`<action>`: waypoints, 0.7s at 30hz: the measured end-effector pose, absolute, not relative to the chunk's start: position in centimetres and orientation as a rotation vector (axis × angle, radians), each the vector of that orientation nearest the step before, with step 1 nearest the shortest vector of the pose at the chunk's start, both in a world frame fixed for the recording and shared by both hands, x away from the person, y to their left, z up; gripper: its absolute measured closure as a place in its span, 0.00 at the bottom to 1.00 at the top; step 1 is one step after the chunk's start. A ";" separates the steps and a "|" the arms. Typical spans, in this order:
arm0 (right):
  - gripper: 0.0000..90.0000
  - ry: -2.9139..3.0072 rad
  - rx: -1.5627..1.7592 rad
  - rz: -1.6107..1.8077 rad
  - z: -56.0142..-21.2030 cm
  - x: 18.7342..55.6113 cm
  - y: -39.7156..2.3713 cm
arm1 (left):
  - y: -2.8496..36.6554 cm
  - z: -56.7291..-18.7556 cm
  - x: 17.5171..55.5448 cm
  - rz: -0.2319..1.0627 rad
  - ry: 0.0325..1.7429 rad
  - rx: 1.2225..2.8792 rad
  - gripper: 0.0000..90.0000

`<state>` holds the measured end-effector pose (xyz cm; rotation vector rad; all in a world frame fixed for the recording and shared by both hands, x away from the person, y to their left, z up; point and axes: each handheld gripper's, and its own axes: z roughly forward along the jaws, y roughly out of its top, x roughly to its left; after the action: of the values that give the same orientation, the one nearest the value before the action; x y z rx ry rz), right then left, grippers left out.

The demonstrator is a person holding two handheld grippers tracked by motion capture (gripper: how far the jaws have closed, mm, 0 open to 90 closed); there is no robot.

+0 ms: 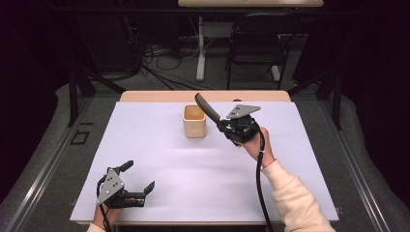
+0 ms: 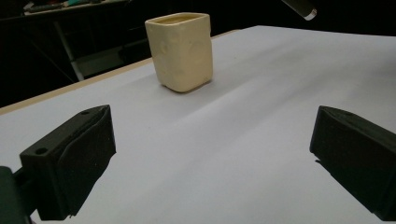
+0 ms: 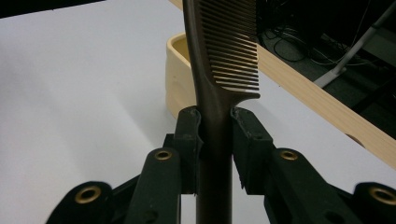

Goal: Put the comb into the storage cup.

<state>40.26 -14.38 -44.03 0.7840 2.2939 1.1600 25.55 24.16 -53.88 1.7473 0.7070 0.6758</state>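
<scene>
Comb (image 3: pixel 219 70) sitting clamped in the right gripper (image 3: pixel 215 126), dark brown, handle pinched between both jaws, toothed end sticking out beyond them. Right gripper (image 1: pixel 223 123) hanging above the white table cover (image 1: pixel 203 169) in the high view, just right of the cream cup (image 1: pixel 195 121), held up by the right hand (image 1: pixel 255 145) in a cream sleeve (image 1: pixel 295 198). Comb (image 1: pixel 205 106) angling up and toward the cup, tip lying over the cup's far right rim as seen from above; touching or not, impossible to tell. Teeth pointing to the right in the right gripper view, with the cup (image 3: pixel 180 74) just behind the comb.

Resting at the near left corner of the cover, left gripper (image 1: pixel 140 179) spread wide, jaws well apart and holding nothing. Left gripper (image 2: pixel 210 154) looking across bare white cover toward the cup (image 2: pixel 182 51), which is standing upright and well apart from the jaws. Cup showing a squarish shape with rounded corners and an open top. Comb tip (image 2: pixel 301 7) peeking in at the upper right of the left gripper view.

Wooden table edge (image 1: pixel 203 95) running behind the cover, with a black chair (image 1: pixel 256 43) farther back.
</scene>
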 end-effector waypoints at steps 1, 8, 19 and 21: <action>0.81 2.295 0.784 1.157 -44.0 40.3 -14.3 | 24.1 -53.9 25.6 0.676 0.707 1.750 0.00; 0.81 2.293 0.776 1.156 -43.6 40.9 -13.5 | 24.2 -53.9 25.5 0.677 0.706 1.748 0.00; 0.81 2.285 0.772 1.168 -43.5 41.8 -12.8 | 24.2 -53.9 25.6 0.673 0.707 1.751 0.00; 0.81 2.281 0.778 1.169 -43.6 42.0 -12.7 | 24.2 -53.9 25.6 0.674 0.704 1.751 0.00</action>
<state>41.97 -12.71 -43.56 0.7784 2.2812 1.1688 25.57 24.15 -53.90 1.7506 0.7041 0.6742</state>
